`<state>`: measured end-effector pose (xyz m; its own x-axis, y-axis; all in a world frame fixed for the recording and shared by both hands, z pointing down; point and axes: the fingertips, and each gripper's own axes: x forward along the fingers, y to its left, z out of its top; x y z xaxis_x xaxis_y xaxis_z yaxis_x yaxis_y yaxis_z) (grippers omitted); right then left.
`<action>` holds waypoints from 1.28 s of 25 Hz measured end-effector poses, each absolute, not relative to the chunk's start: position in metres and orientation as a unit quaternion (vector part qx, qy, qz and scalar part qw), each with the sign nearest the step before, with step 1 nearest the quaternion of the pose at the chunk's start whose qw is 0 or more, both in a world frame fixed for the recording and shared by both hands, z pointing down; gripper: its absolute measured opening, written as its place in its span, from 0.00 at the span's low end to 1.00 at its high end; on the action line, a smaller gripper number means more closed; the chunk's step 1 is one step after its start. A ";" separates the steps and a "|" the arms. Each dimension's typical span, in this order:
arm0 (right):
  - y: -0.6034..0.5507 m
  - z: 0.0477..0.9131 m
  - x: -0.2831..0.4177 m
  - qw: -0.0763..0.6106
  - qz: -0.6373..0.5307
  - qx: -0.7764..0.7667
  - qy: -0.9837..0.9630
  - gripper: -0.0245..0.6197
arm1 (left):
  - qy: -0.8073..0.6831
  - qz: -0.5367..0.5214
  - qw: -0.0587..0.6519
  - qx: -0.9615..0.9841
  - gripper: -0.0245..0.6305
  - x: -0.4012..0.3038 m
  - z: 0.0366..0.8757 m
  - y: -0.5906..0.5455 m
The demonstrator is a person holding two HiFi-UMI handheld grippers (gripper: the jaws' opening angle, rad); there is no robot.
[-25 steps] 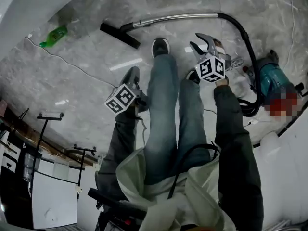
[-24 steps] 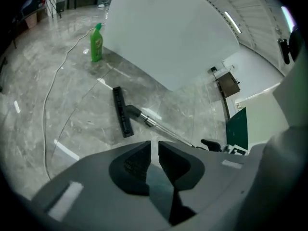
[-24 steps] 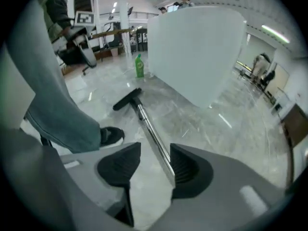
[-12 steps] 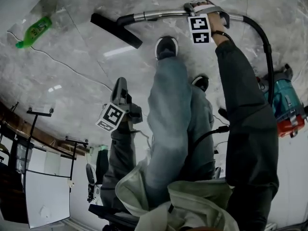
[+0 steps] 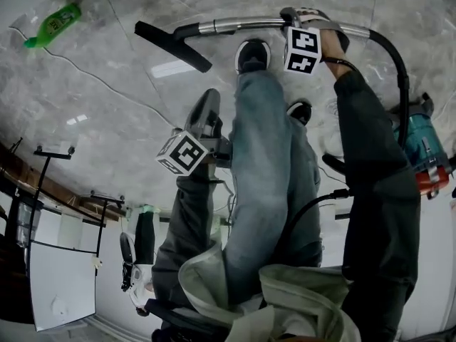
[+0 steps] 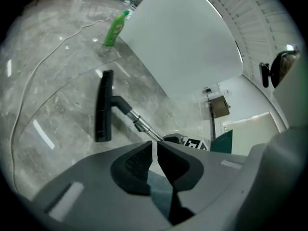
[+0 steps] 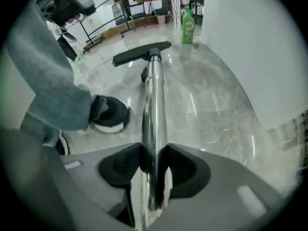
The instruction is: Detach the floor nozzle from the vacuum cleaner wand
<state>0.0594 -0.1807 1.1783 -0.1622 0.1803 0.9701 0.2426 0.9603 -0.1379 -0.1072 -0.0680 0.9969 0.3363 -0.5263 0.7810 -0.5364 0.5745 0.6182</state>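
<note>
The black floor nozzle (image 5: 171, 45) lies flat on the marble floor, joined to the chrome wand (image 5: 239, 25). My right gripper (image 5: 288, 16) points steeply down onto the wand's rear part. Its jaws have just been closing and now press on the chrome tube (image 7: 155, 109), which runs forward to the nozzle (image 7: 142, 53). My left gripper (image 5: 206, 109) hangs above the floor beside the person's knee, well short of the nozzle (image 6: 103, 107). Its jaws (image 6: 155, 150) have just closed further, nearly together, with nothing between them.
A black hose (image 5: 395, 63) curves from the wand to the teal vacuum body (image 5: 420, 148) at right. A green bottle (image 5: 55, 23) and a thin cable (image 5: 92, 77) lie at far left. The person's shoe (image 5: 253, 54) stands next to the wand. A white wall panel (image 6: 183, 42) rises behind the nozzle.
My right gripper has dropped from beside the vacuum body onto the wand and closed round it. The left gripper has shifted a little toward the wand and tilted.
</note>
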 end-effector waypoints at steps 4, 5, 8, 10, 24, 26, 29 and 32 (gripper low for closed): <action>-0.152 1.091 0.045 0.612 -0.056 -0.131 -0.778 0.30 | -0.583 -0.097 0.685 0.427 0.14 -0.118 0.971 -0.097; -0.149 1.071 0.045 0.614 -0.064 -0.123 -0.777 0.30 | -0.589 -0.118 0.691 0.402 0.21 -0.124 0.966 -0.101; -0.140 1.009 0.051 0.619 -0.067 -0.088 -0.778 0.30 | -0.610 -0.121 0.713 0.325 0.39 -0.138 0.959 -0.088; -0.138 0.966 0.058 0.620 -0.083 -0.069 -0.777 0.28 | -0.609 -0.163 0.716 0.299 0.43 -0.143 0.946 -0.081; -0.089 0.680 0.063 0.443 -0.005 -0.035 -0.896 0.03 | -0.672 -0.273 0.567 0.390 0.22 -0.211 0.765 -0.167; -0.103 0.635 0.051 0.377 0.013 0.000 -0.926 0.05 | -0.663 -0.303 0.531 0.432 0.22 -0.199 0.700 -0.179; -0.117 0.580 0.025 0.330 -0.045 0.016 -0.943 0.27 | -0.627 -0.356 0.496 0.484 0.22 -0.173 0.604 -0.177; -0.118 0.536 0.010 0.340 -0.196 -0.001 -0.920 0.46 | -0.581 -0.389 0.458 0.549 0.22 -0.141 0.501 -0.169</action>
